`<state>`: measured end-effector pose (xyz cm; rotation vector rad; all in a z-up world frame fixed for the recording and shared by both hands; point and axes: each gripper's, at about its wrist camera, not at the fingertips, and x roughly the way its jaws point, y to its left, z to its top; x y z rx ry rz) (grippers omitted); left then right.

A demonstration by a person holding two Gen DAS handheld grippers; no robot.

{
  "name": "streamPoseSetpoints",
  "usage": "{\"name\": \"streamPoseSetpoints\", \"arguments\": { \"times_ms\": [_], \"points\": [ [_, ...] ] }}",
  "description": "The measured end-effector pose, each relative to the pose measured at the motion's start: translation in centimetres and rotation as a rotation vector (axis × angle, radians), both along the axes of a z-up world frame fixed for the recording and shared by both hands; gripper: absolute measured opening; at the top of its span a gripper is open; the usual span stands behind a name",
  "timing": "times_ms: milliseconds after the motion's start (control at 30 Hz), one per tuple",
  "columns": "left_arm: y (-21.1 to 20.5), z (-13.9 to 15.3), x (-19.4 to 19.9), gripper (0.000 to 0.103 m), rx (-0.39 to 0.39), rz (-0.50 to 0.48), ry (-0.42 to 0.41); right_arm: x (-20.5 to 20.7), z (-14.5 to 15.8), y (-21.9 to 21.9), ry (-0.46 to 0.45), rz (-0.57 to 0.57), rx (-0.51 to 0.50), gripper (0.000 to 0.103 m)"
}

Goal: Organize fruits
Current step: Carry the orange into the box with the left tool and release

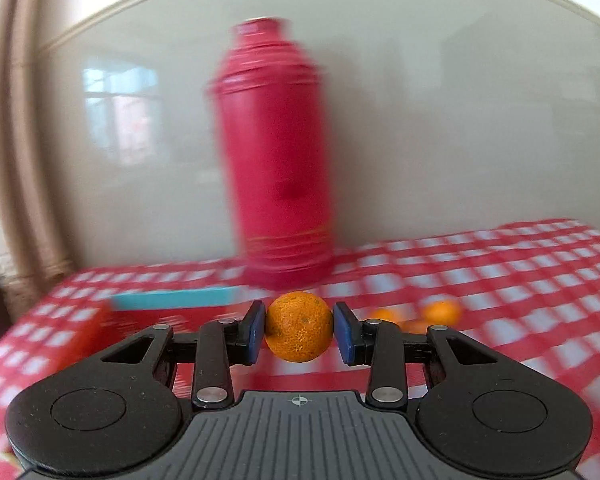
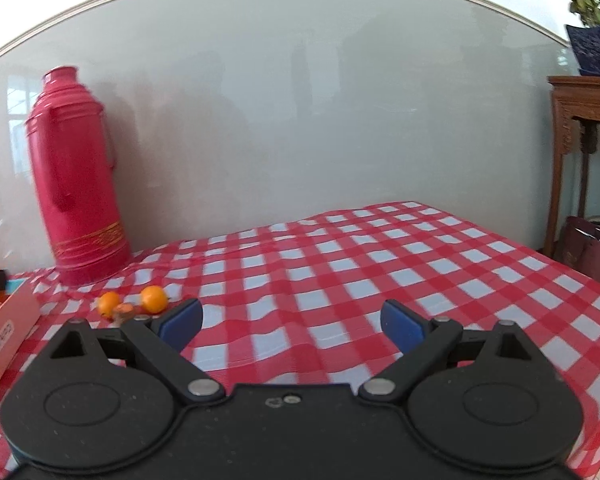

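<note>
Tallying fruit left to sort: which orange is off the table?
The round orange clamped in the left gripper; the small oranges lie on the checked cloth.

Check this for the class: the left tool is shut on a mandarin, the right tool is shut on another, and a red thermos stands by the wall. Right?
Not quite. The right tool is open and holds nothing, as the right wrist view shows. The rest stands: the left tool is shut on a mandarin, and the red thermos stands by the wall.

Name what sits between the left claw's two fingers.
An orange, pinched between the left claw's blue pads, shown in the left wrist view.
</note>
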<state>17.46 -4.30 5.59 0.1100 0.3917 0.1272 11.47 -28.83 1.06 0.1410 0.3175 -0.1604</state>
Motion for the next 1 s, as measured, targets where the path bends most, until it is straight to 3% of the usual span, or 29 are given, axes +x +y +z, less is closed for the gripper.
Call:
{"name": "streamPoseSetpoints", "arguments": {
  "times_ms": [200,300,467,533,567,600,733,867,1000],
  "points": [
    [8.7,-1.4,0.6,0.037,-0.02,0.205,0.073,0.8,0.1,3.7,0.006,0.09,-0.026,0.09],
    [11.4,-2.3,1.7,0.037,-0.027,0.258,0.107,1.5,0.0,5.6,0.016,0.13,-0.035,0.09],
    [14.6,-3.6,2.8,0.038,-0.113,0.316,0.184,3.0,0.0,8.7,0.036,0.191,-0.03,0.09],
    [15.2,-4.1,2.5,0.043,-0.152,0.311,0.194,3.6,0.1,9.7,0.043,0.21,-0.031,0.09],
    [15.3,-4.1,2.2,0.056,-0.155,0.311,0.187,4.0,0.0,10.1,0.049,0.225,-0.022,0.09],
    [15.3,-4.2,1.7,0.062,-0.166,0.291,0.172,4.3,0.0,10.5,0.054,0.236,-0.017,0.09],
    [14.8,-3.6,0.0,0.076,-0.161,0.247,0.135,5.9,-0.2,12.0,0.079,0.27,-0.025,0.088],
    [14.8,-2.0,-3.1,0.096,-0.166,0.268,0.03,7.4,-0.2,12.7,0.092,0.279,-0.029,0.086],
    [16.4,-0.9,-6.2,0.101,-0.153,0.313,-0.037,8.6,-0.5,13.0,0.115,0.276,-0.025,0.085]
  ]
}}
